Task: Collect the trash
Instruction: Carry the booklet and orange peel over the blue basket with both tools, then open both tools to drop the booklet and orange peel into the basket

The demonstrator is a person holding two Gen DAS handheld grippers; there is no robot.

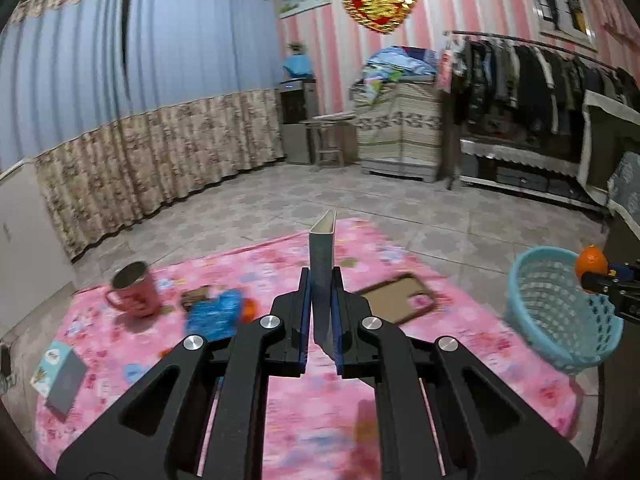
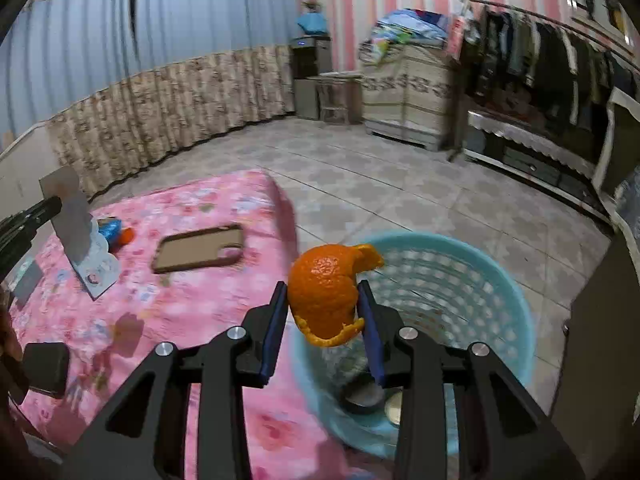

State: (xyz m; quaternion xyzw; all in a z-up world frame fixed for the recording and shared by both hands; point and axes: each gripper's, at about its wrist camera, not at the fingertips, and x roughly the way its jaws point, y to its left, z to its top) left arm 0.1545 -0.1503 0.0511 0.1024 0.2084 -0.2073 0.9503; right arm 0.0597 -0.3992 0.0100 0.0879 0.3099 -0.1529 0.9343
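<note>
So both grippers are loaded and it looks like the carry-to-the-bin step. The right gripper [image 2: 322, 304] has its jaws pinched on an orange peel [image 2: 326, 292], sitting just at the near-left rim of the light blue basket [image 2: 516, 292], which stands on the floor tiles right of the pink blanket [image 2: 192, 312]. The left gripper [image 1: 321, 292] is squeezed nearly closed on a thin flat card or flattened box [image 1: 322, 248], held upright over the blanket, well left of the basket.

Probably the peel needs to go a bit further right, over the basket's opening, before the jaws let go; the card has further to travel. Something dark and round already lies at the basket's bottom.

Left on the blanket: a red mug [image 1: 134, 290], a blue wrapper [image 1: 216, 312], a phone case [image 2: 200, 248], a small booklet [image 1: 60, 376].

Writing-wise, nothing is readable; the prints on card and booklet are too blurred.
</note>
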